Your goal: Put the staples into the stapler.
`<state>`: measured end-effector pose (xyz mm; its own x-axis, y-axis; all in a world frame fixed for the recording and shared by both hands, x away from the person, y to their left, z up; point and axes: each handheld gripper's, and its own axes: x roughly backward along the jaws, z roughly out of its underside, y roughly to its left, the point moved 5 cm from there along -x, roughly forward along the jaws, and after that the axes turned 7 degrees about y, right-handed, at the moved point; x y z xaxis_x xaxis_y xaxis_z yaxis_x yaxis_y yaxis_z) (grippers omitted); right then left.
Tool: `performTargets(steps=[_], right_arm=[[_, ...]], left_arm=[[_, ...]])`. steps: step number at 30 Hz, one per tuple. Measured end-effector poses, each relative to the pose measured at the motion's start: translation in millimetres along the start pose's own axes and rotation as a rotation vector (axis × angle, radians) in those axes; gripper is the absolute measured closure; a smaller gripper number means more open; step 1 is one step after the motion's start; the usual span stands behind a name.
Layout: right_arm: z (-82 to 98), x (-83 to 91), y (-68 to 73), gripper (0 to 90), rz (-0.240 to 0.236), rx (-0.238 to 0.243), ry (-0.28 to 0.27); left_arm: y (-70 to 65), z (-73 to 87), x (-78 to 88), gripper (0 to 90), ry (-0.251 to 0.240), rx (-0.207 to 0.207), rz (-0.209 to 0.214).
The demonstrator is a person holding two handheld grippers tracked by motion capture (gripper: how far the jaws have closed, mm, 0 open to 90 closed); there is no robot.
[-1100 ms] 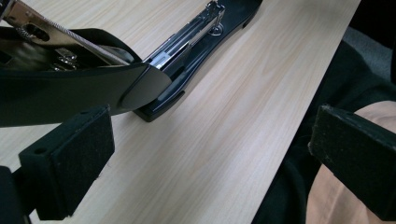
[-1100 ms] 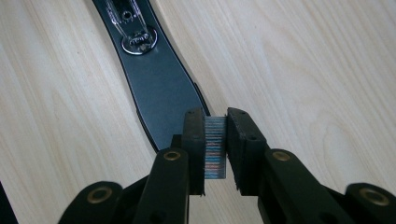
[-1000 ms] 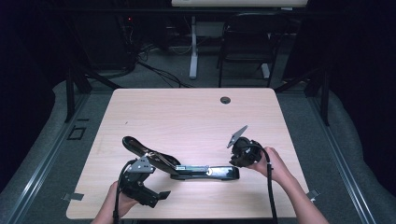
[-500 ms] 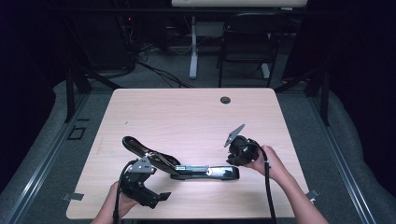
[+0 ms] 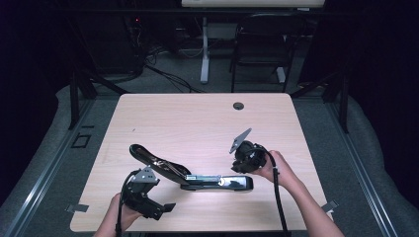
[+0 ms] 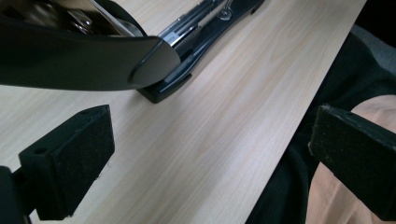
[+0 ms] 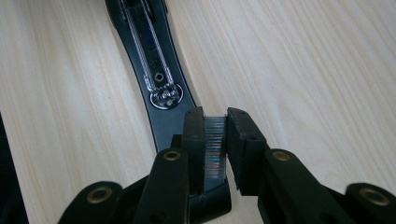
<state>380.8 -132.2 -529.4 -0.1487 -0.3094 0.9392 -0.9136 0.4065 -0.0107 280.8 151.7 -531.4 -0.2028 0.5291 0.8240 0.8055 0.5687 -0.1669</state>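
Observation:
A black stapler (image 5: 217, 181) lies open near the table's front edge, its lid (image 5: 153, 163) swung up to the left and its metal channel (image 7: 149, 60) bare. My right gripper (image 5: 243, 170) hovers at the stapler's right end and is shut on a strip of staples (image 7: 215, 144), held on edge between the pads just above the base's tip. My left gripper (image 5: 160, 207) sits open at the front edge below the raised lid (image 6: 79, 60). Its pads (image 6: 70, 158) stand wide apart with nothing between them.
The wooden table (image 5: 197, 123) has a round cable grommet (image 5: 238, 105) at the back. A chair (image 5: 262, 44) and a desk leg (image 5: 204, 49) stand beyond it. The table's front edge (image 6: 299, 116) runs between my left gripper's pads, over the person's lap.
My right gripper has drifted slightly left, closer over the stapler's right end, with the staple strip still in it. The left gripper and the stapler have stayed put.

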Motion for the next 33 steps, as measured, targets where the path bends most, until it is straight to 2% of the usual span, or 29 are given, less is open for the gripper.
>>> performTargets(steps=[3, 8, 16, 23, 33], right_arm=[[-4.7, 0.1, 1.3, 78.1, -0.01, 0.014, -0.007], [-12.0, 0.3, 4.9, 78.1, -0.031, 0.042, -0.015], [-24.4, -1.4, 12.0, 78.1, -0.054, 0.078, -0.033], [-30.8, -4.1, 16.7, 78.1, -0.067, 0.105, -0.029], [-41.0, -12.3, 22.6, 78.1, -0.092, 0.151, -0.014]], left_arm=[[2.1, 0.5, -0.4, 0.0, 0.007, 0.011, -0.01], [7.0, 0.3, 2.1, 0.0, -0.013, 0.031, -0.029], [10.2, 2.0, 3.0, 0.0, -0.007, 0.045, -0.033], [12.4, 3.2, 3.4, 0.0, -0.008, 0.059, -0.039], [14.9, 3.5, 3.1, 0.0, -0.01, 0.06, -0.042]])
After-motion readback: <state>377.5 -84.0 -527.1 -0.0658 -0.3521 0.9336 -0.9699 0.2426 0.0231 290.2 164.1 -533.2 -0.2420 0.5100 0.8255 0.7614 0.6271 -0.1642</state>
